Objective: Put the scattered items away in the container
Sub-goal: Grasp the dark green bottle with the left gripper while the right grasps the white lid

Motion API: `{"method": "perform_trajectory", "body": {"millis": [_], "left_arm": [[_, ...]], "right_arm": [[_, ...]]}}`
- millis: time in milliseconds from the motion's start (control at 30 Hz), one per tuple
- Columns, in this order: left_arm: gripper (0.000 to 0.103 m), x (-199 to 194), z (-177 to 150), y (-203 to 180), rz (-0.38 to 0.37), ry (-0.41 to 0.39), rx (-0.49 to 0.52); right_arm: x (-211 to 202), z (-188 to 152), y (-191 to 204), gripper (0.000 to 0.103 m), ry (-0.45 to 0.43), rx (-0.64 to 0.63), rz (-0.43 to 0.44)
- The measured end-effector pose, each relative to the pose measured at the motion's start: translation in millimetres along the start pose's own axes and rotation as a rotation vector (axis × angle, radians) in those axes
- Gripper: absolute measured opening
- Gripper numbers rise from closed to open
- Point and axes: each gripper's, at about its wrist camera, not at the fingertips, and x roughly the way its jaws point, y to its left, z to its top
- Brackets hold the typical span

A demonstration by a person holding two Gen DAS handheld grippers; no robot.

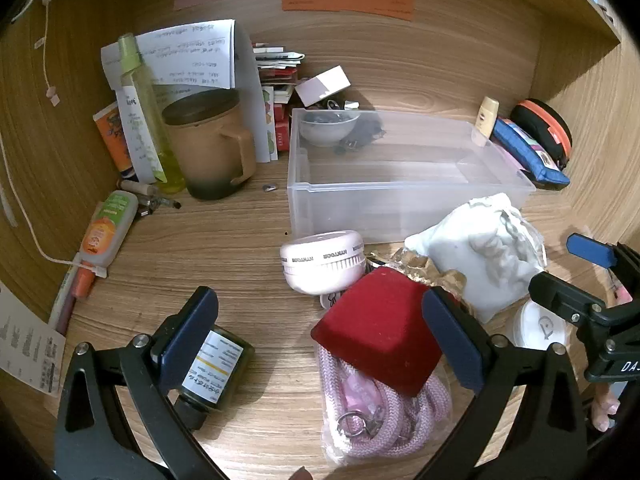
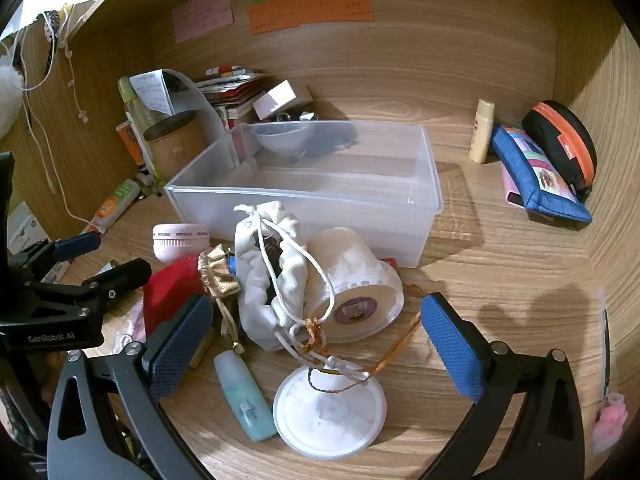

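A clear plastic bin (image 1: 408, 200) (image 2: 304, 204) stands mid-desk, holding nothing but seen-through clutter. In front of it lie a red velvet box (image 1: 380, 328), a pink round device (image 1: 322, 266) (image 2: 180, 240), a bagged pink rope (image 1: 384, 424), a white drawstring pouch (image 1: 480, 256) (image 2: 272, 280), a gold pouch (image 2: 218, 272), a white tape roll (image 2: 356, 292), a white lid (image 2: 330, 412), a teal bottle (image 2: 242, 396) and a dark jar (image 1: 212, 368). My left gripper (image 1: 320, 336) is open, straddling the red box and the jar. My right gripper (image 2: 316, 344) is open over the lid and pouch.
A brown mug (image 1: 208, 144), a yellow spray bottle (image 1: 150, 108), papers and tubes (image 1: 106, 228) crowd the left. A white bowl (image 1: 328, 124) and small boxes sit behind the bin. A cream bottle (image 2: 482, 130), a blue pouch (image 2: 536, 172) and a black-orange case (image 2: 564, 140) are at the right. Wooden walls enclose the desk.
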Motion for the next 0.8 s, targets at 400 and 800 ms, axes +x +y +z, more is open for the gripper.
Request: {"method": "perform_trajectory", "body": {"millis": [400,800], "left_arm": [[0.103,-4,0,-4,0.0,-0.001,0.004],[0.103,-13,-3,1,0.035,-0.033,-0.015]], "right_arm": [[-1,-1,0,0.103,0.006,0.005,-0.002],[-3,-5,3,0.103,0.009,0.002,0.003]]}}
